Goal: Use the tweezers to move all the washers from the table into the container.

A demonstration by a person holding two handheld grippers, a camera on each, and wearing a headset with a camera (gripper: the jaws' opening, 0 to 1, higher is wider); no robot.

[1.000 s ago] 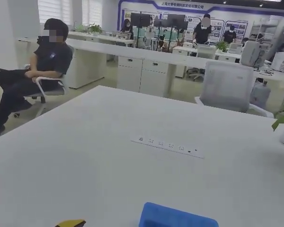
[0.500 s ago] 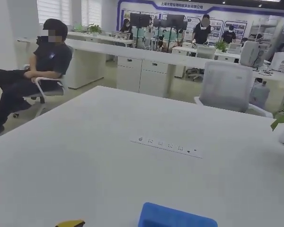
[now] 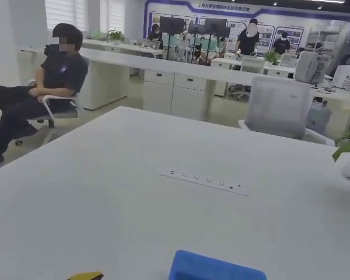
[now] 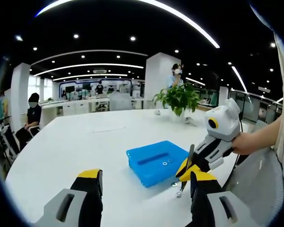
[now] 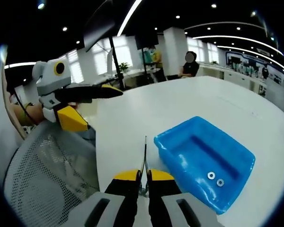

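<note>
My left claw point(image 4: 146, 177) stands wide open and empty above the counter point(image 4: 71, 146). Toward 5 o'clock in the left gripper view sits the blue container point(image 4: 156, 163), with two washers point(image 4: 169, 163) already inside. Two loose washers point(image 4: 175, 185) lie on the counter just off its 4 o'clock corner, close by the tips of the tweezers point(image 4: 190, 156). My right claw point(image 4: 187, 171) is clamped on the tweezers, which are angled downward. Across the last second the head view barely alters: only the camera drifts, and the container keeps to 6 o'clock at the bottom edge. I judge no washer went in meanwhile; the next pick looks lined up, not made.
</note>
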